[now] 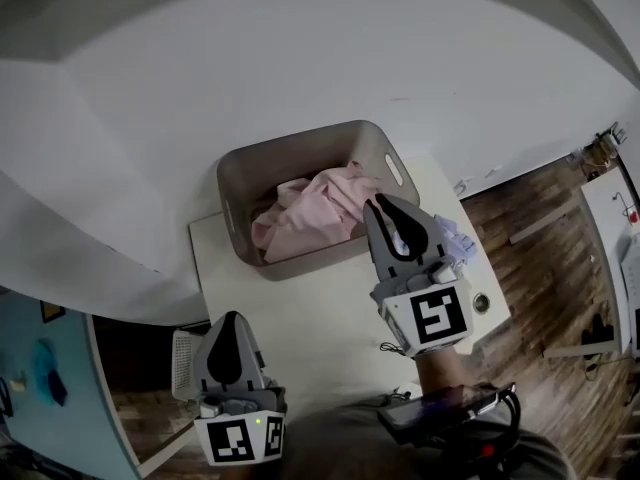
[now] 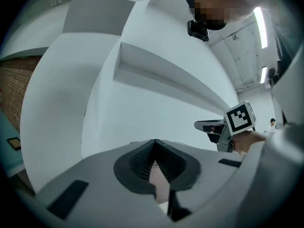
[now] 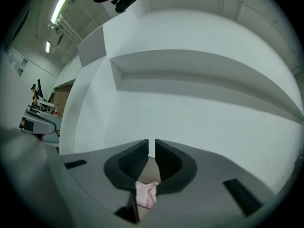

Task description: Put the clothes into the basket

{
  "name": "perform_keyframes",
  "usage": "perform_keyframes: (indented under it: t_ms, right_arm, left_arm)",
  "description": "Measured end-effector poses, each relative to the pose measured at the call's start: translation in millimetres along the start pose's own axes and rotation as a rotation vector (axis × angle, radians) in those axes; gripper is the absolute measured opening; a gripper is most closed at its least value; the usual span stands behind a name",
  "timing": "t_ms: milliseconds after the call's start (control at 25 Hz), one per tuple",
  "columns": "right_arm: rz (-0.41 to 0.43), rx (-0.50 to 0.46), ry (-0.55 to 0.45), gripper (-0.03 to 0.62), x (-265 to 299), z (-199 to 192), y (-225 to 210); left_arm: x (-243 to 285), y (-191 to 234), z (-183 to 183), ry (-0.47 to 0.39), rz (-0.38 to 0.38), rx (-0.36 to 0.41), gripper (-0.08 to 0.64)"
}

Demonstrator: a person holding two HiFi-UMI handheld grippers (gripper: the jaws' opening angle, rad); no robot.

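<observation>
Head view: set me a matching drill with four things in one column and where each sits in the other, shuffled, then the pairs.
1. pink garment
2. right claw
3. left claw
4. pale lilac cloth

A. at the near left corner of the table, away from the basket
B. on the table, just right of the right claw
C. piled inside the basket
D. tips over the basket's right end, above the pink garment

Pairs: 1-C, 2-D, 3-A, 4-B
</observation>
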State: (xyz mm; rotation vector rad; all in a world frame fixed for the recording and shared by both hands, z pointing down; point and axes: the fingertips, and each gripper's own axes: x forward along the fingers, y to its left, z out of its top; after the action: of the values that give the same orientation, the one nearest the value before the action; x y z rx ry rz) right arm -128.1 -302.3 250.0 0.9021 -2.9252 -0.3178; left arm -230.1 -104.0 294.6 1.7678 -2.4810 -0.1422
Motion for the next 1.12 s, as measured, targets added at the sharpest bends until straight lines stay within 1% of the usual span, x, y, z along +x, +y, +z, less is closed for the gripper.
perform_keyframes:
  t_ms: [120, 240, 480, 640, 760, 880, 920, 1120]
  right_arm:
    - [-0.011, -0.004, -0.043, 0.025, -23.4, 11.4, 6.9]
    - [-0.004, 0.007, -0.054, 0.012, -45.3, 13.6, 16.7]
    - [0.008, 0.106, -0.032, 0.014, -96.1, -0.2, 46.7]
    - [0.001, 0.129, 0.002, 0.014, -132.1, -15.3, 72.1]
    - [-0.02, 0.138, 0.054, 0.014, -156.4, -22.8, 84.3]
    - [-0.042, 0.131, 0.041, 0.014, -176.9, -25.4, 91.5]
    - [-0.054, 0.128, 0.039, 0.014, -183.7, -26.9, 92.3]
    - [-0.117, 0.125, 0.064, 0.014, -213.1, -31.9, 89.6]
  left_arm:
    - [-12.1, -6.8, 6.9, -0.021, -0.023, 0.009, 0.008]
    - [-24.1, -15.1, 10.9, -0.031, -0.051, 0.016, 0.008]
    - [-54.8, -29.9, 23.1, -0.067, -0.111, 0.035, 0.008]
    - [-79.5, -40.8, 29.1, -0.098, -0.163, 0.046, 0.008]
    - [-97.1, -49.9, 33.5, -0.115, -0.205, 0.054, 0.008]
    - [-111.7, -56.3, 30.0, -0.102, -0.234, 0.09, 0.008]
    - [-115.5, -58.0, 28.6, -0.099, -0.245, 0.091, 0.008]
    - [-127.1, -71.9, 26.6, -0.112, -0.307, 0.048, 0.008]
